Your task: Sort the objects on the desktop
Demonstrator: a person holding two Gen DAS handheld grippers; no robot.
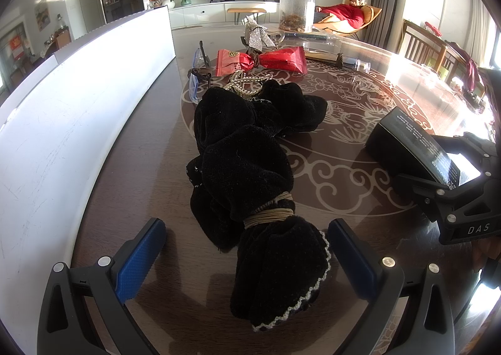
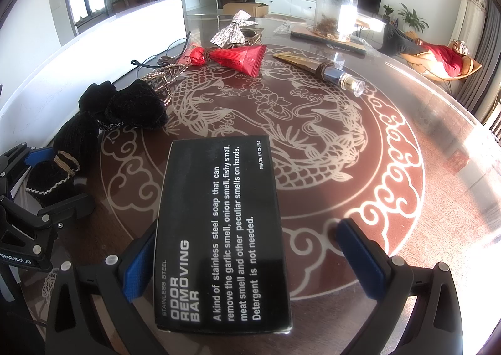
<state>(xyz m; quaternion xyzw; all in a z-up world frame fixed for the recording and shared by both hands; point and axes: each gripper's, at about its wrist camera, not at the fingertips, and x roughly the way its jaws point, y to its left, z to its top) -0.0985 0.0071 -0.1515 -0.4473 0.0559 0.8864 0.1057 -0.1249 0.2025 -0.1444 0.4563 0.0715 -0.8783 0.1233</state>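
One black box [image 2: 219, 229], one black scrunchie [image 1: 250, 173], two red packets [image 1: 260, 61].

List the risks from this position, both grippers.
1. The left gripper straddles only the tail of the black velvet cloth; lifting may drag the beaded hair clip at its far end.
2. The right gripper sits open around the black box, touching only one side; closing may skew it.
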